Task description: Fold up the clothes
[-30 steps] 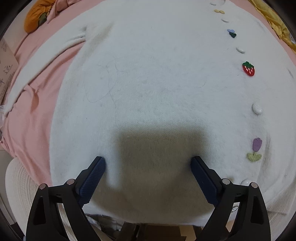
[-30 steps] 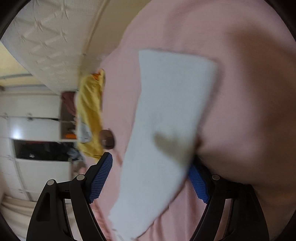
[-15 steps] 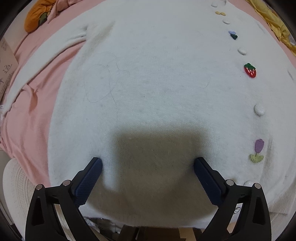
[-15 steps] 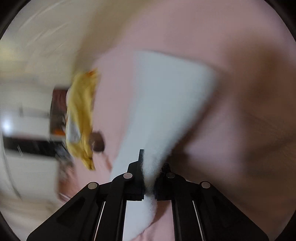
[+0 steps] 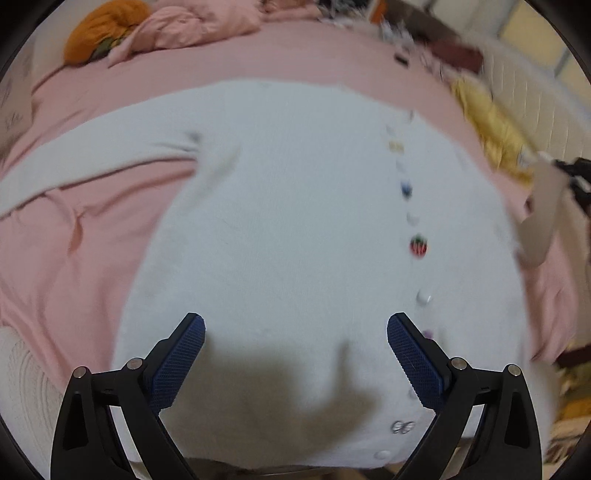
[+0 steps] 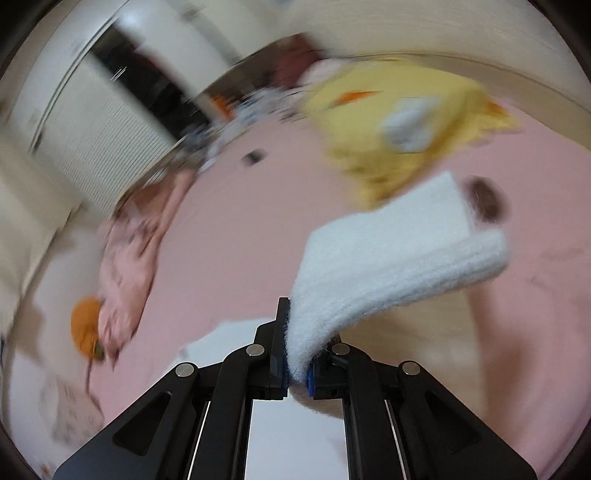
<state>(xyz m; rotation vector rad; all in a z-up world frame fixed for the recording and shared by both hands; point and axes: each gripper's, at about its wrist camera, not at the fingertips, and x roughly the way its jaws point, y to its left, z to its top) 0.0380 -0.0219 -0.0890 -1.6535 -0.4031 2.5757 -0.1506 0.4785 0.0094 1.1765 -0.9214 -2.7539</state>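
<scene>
A white knit cardigan (image 5: pixel 295 221) lies spread flat on the pink bed sheet (image 5: pixel 74 258). A row of buttons and small patches runs down it, among them a strawberry patch (image 5: pixel 418 245). My left gripper (image 5: pixel 295 326) hangs open above the hem with nothing between its fingers. My right gripper (image 6: pixel 299 350) is shut on the cardigan's right sleeve (image 6: pixel 388 266), which is raised off the bed with its cuff drooping forward. In the left wrist view the raised sleeve (image 5: pixel 541 218) and the right gripper (image 5: pixel 576 177) show at the far right edge, blurred. The other sleeve (image 5: pixel 92 147) lies stretched out to the left.
A yellow garment (image 5: pixel 495 136) lies at the bed's far right. Crumpled pink clothes (image 5: pixel 192 26) and an orange plush (image 5: pixel 99 26) sit at the far left. A white woven round thing (image 5: pixel 22 387) is beside the bed's near left edge. A pale slatted panel (image 6: pixel 96 144) stands beyond the bed.
The right gripper shut on the sleeve, then lifted and swung it while rolling. The left gripper, still open, rose and tipped up, so more of the cardigan and bed shows.
</scene>
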